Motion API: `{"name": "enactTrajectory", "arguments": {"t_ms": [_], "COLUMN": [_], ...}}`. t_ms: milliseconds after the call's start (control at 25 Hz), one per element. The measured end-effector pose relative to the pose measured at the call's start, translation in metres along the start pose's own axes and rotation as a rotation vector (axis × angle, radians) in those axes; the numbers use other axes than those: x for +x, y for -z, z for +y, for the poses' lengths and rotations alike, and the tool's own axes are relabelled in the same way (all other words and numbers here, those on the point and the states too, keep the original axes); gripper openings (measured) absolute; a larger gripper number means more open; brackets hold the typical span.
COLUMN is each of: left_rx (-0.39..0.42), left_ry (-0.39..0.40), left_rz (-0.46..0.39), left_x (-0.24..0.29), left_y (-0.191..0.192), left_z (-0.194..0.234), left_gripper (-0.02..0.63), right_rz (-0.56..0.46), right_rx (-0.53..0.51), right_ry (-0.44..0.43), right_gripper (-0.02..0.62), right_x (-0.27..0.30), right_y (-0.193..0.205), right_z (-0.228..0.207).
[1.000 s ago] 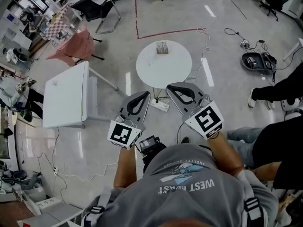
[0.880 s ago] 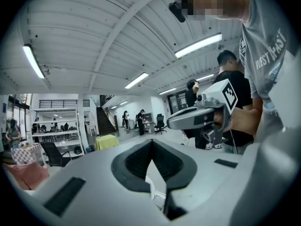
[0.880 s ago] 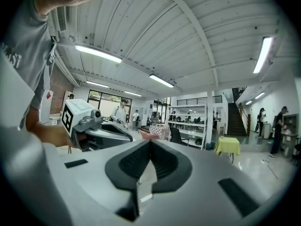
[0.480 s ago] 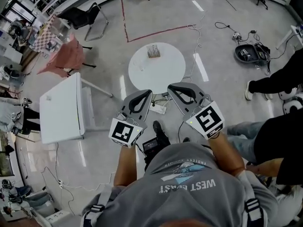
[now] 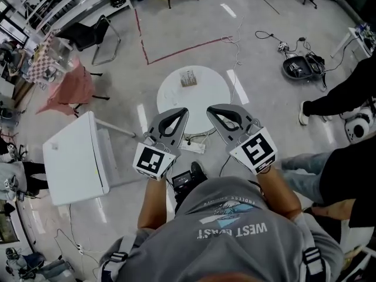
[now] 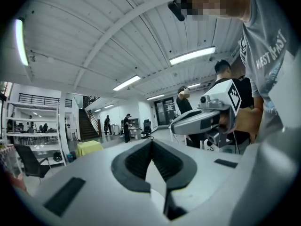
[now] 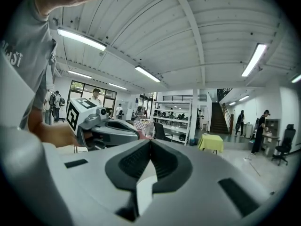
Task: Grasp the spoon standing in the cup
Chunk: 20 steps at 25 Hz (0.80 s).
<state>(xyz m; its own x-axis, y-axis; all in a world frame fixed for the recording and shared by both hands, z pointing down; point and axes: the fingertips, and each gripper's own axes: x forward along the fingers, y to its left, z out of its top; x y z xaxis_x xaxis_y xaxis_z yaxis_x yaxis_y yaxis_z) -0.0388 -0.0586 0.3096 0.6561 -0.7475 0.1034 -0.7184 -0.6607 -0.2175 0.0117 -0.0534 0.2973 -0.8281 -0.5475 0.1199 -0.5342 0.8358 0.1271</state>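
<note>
Cup (image 5: 188,79) stands on the far part of the round white worktop (image 5: 208,96), seen from the head view. Thin upright pieces rise from it, too small to pick out the spoon among them. Both grippers hover on the near side of that worktop, well apart from the cup and pointing roughly toward it, with the cup lying ahead of the gap between them.

The left gripper (image 5: 180,113) has its jaws pressed together, their dark pads meeting at the tip with nothing between them. The right gripper (image 5: 212,109) is closed the same way and is also empty. Each gripper's own view shows the other one alongside, held in a hand.

A power strip (image 5: 191,147) lies on the floor (image 5: 264,51) below the worktop's near edge. To the left stands a rectangular white table (image 5: 73,157), and beyond it a pink cloth (image 5: 64,90) hangs over a chair. A red tape line (image 5: 176,50) marks the floor behind the worktop. At the right edge a person (image 5: 346,93) in dark clothing is partly in view.
</note>
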Motion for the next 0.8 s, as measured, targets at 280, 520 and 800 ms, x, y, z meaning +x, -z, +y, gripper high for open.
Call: {"name": "enactTrajectory", "arguments": {"t_ms": [280,520,800], "left_rx": [-0.035,-0.048,-0.060], "left_ry": [0.061,0.108,0.072], "left_rz": [-0.032,-0.077,-0.044], "left_x": [0.014,0.016,0.008], "left_y": [0.006,0.006,0.025], "left_z": [0.034,0.062,0.087], "left_gripper": [0.003,0.003,0.003], "right_rz": [0.040,0.069,0.101], "right_rx": [0.027,0.019,0.012], "right_ry": [0.055,0.113,0.074], "right_gripper": [0.003,0.003,0.002], "right_x": [0.035,0.059,0.083], "right_y": [0.000,-0.006,-0.001], "right_z": [-0.013,-0.021,-0.015]}}
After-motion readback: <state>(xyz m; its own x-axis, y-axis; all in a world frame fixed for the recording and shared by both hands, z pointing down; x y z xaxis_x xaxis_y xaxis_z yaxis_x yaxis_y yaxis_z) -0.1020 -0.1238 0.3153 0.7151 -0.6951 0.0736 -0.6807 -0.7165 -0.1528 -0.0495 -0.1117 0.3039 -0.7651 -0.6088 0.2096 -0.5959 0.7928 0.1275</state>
